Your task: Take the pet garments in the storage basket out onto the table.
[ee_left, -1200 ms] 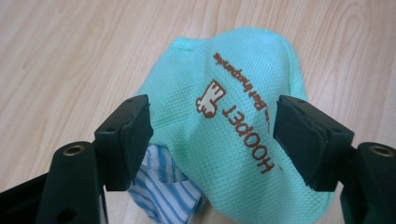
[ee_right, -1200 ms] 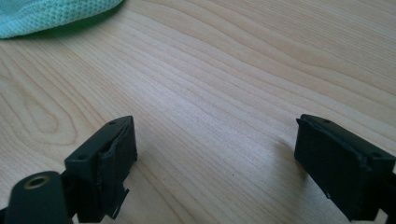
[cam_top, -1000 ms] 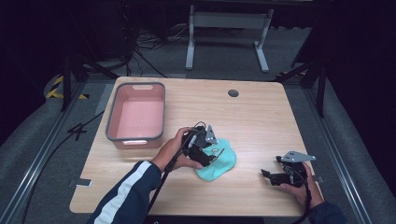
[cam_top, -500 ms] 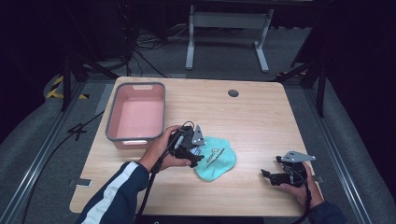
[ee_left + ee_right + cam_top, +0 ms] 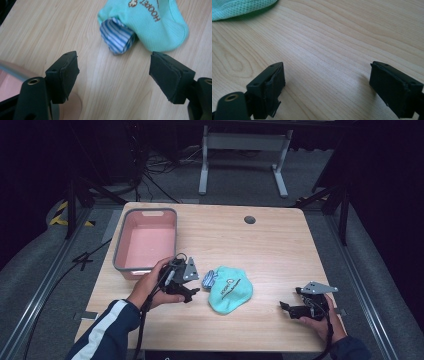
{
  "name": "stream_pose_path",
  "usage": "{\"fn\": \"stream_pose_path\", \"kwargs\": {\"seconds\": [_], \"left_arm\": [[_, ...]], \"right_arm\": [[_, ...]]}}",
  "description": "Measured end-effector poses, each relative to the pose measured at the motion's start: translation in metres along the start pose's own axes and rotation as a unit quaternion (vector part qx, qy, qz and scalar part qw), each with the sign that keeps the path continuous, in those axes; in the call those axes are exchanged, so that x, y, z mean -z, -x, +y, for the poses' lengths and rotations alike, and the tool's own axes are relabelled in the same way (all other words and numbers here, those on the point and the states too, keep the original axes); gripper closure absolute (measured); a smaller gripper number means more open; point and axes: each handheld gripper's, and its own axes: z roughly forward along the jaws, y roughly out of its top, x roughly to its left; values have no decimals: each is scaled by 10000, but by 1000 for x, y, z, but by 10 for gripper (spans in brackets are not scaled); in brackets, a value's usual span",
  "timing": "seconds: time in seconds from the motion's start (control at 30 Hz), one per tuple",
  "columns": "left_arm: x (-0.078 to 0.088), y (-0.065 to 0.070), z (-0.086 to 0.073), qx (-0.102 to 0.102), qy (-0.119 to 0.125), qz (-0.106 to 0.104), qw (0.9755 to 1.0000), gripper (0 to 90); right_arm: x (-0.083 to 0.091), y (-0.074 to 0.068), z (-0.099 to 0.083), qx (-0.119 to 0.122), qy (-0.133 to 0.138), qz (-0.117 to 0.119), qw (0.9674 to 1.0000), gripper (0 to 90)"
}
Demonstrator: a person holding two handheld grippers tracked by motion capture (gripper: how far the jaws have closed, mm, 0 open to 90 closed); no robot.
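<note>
Left gripper view, left claw (image 5: 113, 75) wide open, empty, striped cloth (image 5: 117, 37) and teal cloth (image 5: 155, 22) just ahead, right claw (image 5: 332, 87) wide open, empty

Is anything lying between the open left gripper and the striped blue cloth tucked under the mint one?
Nothing visible does. Bare table lies between the left gripper and the striped blue cloth, whose near end sticks out from under the mint cloth.
</note>
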Motion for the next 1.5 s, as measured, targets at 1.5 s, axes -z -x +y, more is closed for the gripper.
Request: {"fn": "stream_pose_path", "kwargs": {"seconds": [1.5], "left_arm": [[22,-3,-197,1680,314,149,9852,197]], "right_arm": [[0,0,0,-14,-3,-12,10000,136]]}}
